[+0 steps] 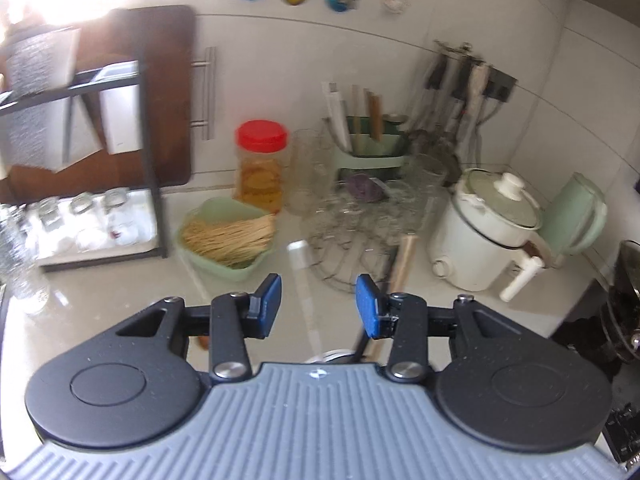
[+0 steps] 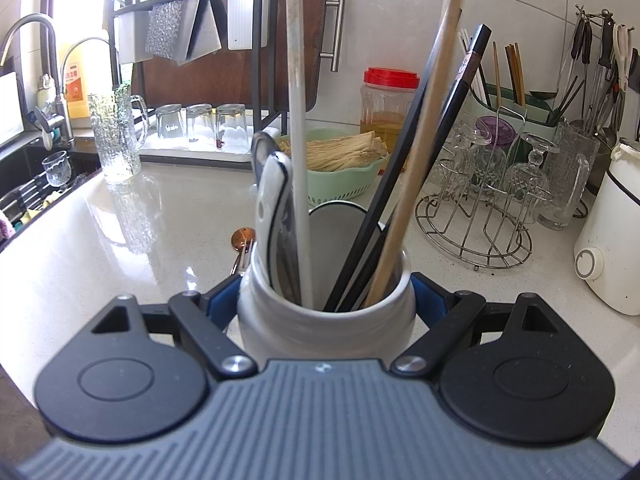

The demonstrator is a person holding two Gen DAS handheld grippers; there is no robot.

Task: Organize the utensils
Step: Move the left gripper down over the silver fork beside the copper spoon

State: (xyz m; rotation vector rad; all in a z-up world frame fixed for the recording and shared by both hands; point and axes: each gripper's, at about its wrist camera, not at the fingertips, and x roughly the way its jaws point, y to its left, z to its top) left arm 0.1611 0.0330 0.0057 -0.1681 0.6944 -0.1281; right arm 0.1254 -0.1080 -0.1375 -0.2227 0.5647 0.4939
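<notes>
Utensils standing in a grey jar (image 2: 326, 316) on the pale worktop (image 2: 120, 248).
The right claw (image 2: 326, 300) is clenched round the jar, its blue pads pressing both sides; a white spoon (image 2: 298, 140), black chopsticks (image 2: 424, 152) and a wooden stick (image 2: 420, 152) lean inside. The left claw (image 1: 319, 306) is released, holding nothing, above the worktop near a green basket (image 1: 224, 240).

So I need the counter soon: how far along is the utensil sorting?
Done: white chopstick, black chopsticks, a wooden one and spoons stand in the jar. In hand: right gripper clamps the jar; left gripper is open, empty. Left: a copper spoon on the counter.
</notes>
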